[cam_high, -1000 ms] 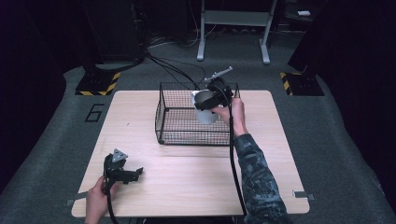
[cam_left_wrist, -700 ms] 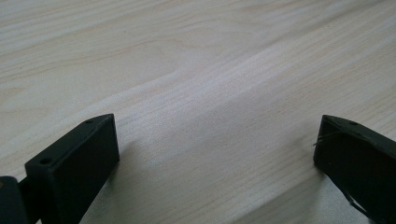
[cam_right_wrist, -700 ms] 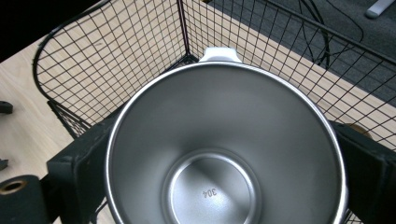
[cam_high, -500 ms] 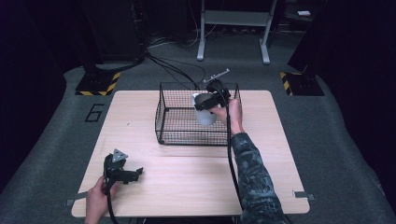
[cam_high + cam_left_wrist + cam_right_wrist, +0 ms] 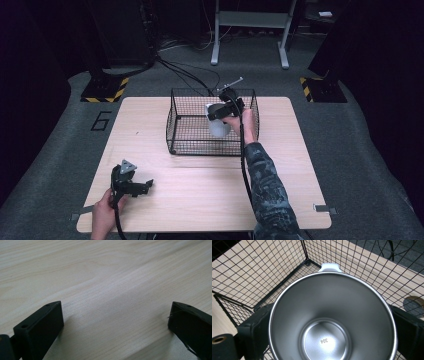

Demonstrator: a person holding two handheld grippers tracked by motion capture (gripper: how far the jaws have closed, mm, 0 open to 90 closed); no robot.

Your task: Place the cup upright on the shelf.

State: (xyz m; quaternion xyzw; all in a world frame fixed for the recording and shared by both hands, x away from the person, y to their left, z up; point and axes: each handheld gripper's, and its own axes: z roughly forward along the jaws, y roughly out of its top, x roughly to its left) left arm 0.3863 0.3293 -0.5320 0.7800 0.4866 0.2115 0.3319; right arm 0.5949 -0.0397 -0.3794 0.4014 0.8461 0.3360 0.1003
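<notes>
Since a second ago, my right gripper (image 5: 220,114) has carried the steel cup (image 5: 332,320), clamped between its jaws, perhaps slightly lower into the wire basket (image 5: 175,120) at upper centre, seemingly for setting down, while my left gripper (image 5: 131,184) rests open-jawed at lower left.

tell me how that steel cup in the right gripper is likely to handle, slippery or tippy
The cup looks like smooth polished steel, so it could slip between the right gripper jaws clamped on its sides. It appears empty and thin-walled, so probably light. It tapers toward a narrower base, so it may tip if set unevenly on the wire basket floor.
</notes>
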